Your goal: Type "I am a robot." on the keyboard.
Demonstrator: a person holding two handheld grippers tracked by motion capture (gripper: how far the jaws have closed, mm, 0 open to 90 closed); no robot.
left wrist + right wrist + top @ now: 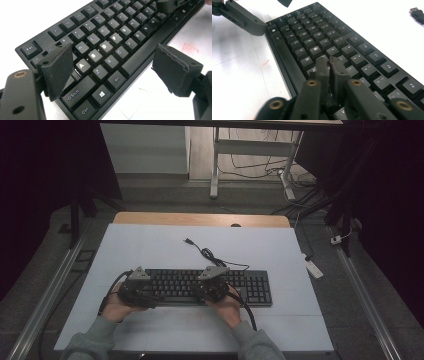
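Note:
A black keyboard (175, 285) lies across the near half of a white mat (150, 245). My left gripper (142, 292) hangs over its left end. In the left gripper view the keyboard (105, 47) runs under my left gripper (110, 62), whose jaws stand wide apart with nothing between them, one over the Caps Lock side and one over the mat in front. My right gripper (212, 287) is over the middle of the keyboard. In the right gripper view the jaws of my right gripper (329, 61) stand close together, empty, tips just above the keys (342, 60) right of B.
The keyboard's cable (210, 255) curls behind it and ends in a loose USB plug (189, 241) on the mat. A desk frame (215, 165) stands beyond the table. A white power strip (314, 268) lies on the floor at right.

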